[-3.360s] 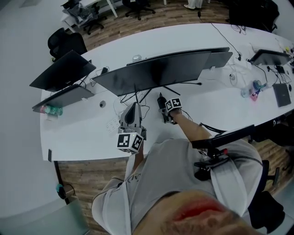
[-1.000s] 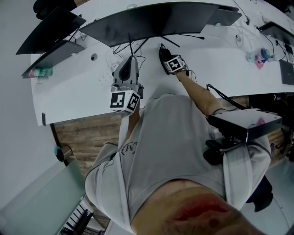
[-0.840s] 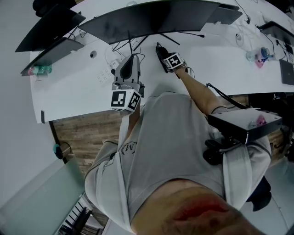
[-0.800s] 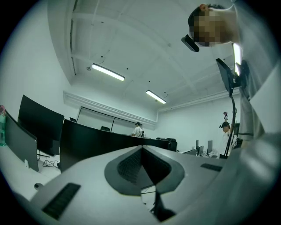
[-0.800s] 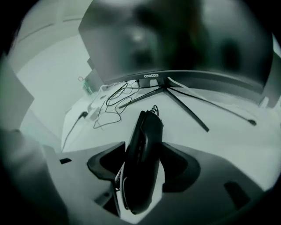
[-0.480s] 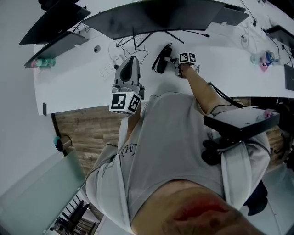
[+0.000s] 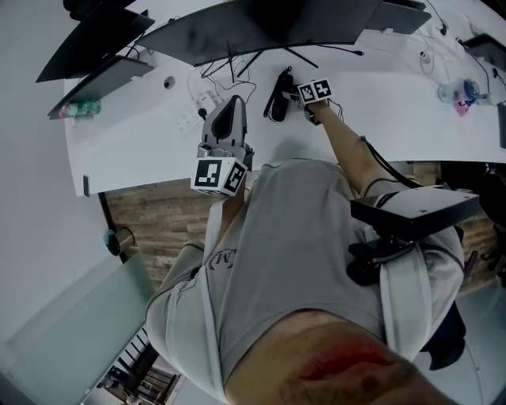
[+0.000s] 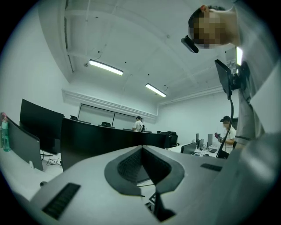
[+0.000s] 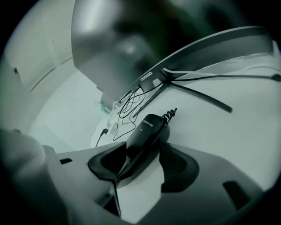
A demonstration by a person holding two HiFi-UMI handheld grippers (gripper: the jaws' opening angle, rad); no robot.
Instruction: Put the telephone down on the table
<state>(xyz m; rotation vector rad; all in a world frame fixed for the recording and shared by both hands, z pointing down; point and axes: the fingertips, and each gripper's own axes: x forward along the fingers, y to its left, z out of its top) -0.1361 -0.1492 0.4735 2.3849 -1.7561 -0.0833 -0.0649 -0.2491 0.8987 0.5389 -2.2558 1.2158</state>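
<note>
The black telephone handset [image 7: 279, 96] lies on the white table [image 7: 142, 150] below the curved monitor. In the right gripper view the handset [image 9: 147, 129] shows with its coiled cord [image 9: 170, 114] at the far end. My right gripper [image 7: 295, 93] sits at its right, and the handset's near end lies between the jaws of the gripper [image 9: 145, 150]. The jaws are closing, and white table still shows between the handset and the right pad [image 9: 178, 165]. My left gripper [image 7: 235, 101] hovers over the table, shut and holding nothing, its tips [image 8: 141, 148] pointing at the room.
A wide curved monitor [image 7: 261, 24] spans the back, its stand legs [image 9: 197, 94] and loose cables [image 7: 229, 75] close behind the handset. Two more screens [image 7: 95, 24] and a bottle [image 7: 77, 108] stand at the left. The table's front edge [image 7: 150, 183] borders wooden floor. People [image 8: 226, 127] sit at far desks.
A second ago the handset was under my right gripper, raised at one end. It now lies flat on the table, with the gripper off to its right. My left gripper has stayed put.
</note>
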